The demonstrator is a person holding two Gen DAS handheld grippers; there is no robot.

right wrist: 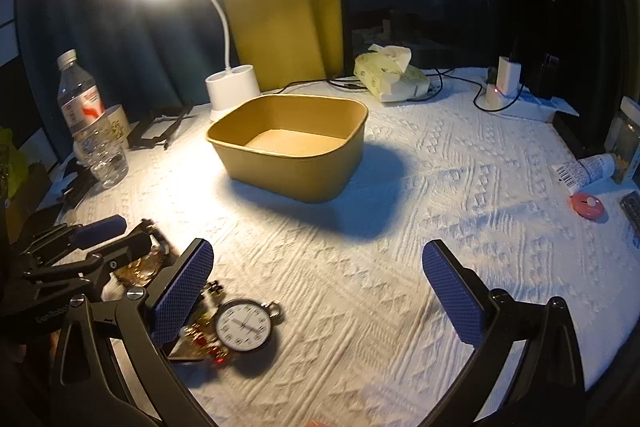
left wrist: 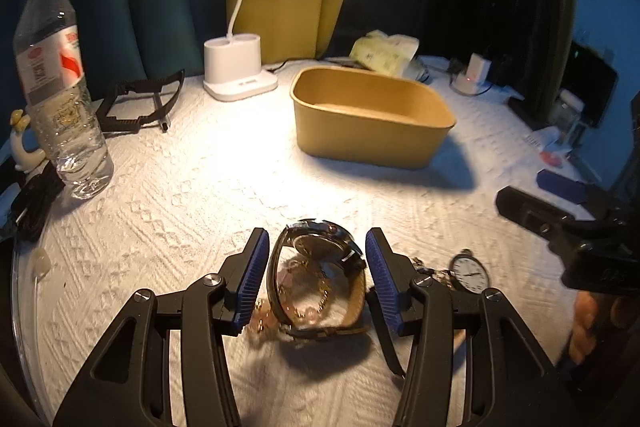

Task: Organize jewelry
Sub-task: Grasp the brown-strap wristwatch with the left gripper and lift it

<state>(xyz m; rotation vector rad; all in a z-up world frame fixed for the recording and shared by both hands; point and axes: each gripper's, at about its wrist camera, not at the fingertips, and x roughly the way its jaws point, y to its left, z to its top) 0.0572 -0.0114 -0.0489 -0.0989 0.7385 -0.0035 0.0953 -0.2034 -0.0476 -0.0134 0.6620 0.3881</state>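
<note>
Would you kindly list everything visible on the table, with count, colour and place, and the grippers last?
wristwatch: one, dark case, tan strap, between the left gripper's open fingers
gold chains: tangled, number unclear, beside the wristwatch
pocket watch: one, silver, white dial, near front
box: one, tan, empty, mid-table
desk lamp: one, white, lit, behind the box
water bottle: one, clear, far left
tissue pack: one, pale yellow, at the back
tablecloth: one, white, textured
left gripper: black, blue pads, open around the wristwatch
right gripper: black, blue pads, open, nothing between its fingers
</note>
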